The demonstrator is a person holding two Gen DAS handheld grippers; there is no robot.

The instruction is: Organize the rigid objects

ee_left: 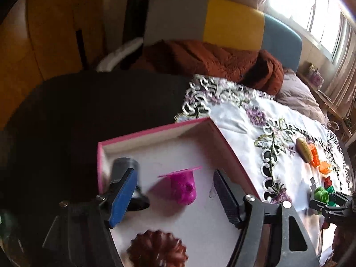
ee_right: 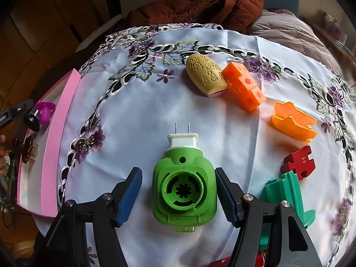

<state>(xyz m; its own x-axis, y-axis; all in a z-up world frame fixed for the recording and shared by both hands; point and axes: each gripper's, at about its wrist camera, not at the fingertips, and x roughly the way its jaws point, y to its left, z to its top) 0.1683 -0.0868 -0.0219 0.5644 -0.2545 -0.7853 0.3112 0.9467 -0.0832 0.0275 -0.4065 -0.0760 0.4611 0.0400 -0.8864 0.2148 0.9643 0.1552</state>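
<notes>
Left gripper (ee_left: 175, 194) hangs over the pink box (ee_left: 153, 131), jaws spread wide and clear of everything. A magenta skull-shaped piece (ee_left: 183, 188) with a flat top lies on the box floor between the fingers, touching neither pad. A grey-and-black cylinder (ee_left: 124, 171) lies against the box's left wall, partly hidden behind the blue pad. A brown fluted mould (ee_left: 156, 250) sits by the box's near edge, blurred.

The box rests at the left edge of the embroidered white tablecloth (ee_right: 138, 115), which covers a round table.

Right gripper (ee_right: 179, 197) is lowered over the near middle of the cloth, straddling a green plug-in device (ee_right: 184, 191) with a white two-pin plug at its far end. The right pad sits against or just beside the device's side; the left pad stands visibly apart. Not clamped on it, then: jaws released.

Remaining pieces on the cloth, right wrist view:
- tan patterned oval piece (ee_right: 205, 76) toward the far edge, touching an orange perforated block (ee_right: 243, 86)
- orange open-topped shell (ee_right: 293, 121) toward the right edge
- dark red jigsaw-shaped block (ee_right: 299, 163) nearer, just beside a teal plastic piece (ee_right: 289, 191) that the right finger partly covers

A rust-brown quilted jacket (ee_right: 200, 6) lies beyond the far edge of the table.
</notes>
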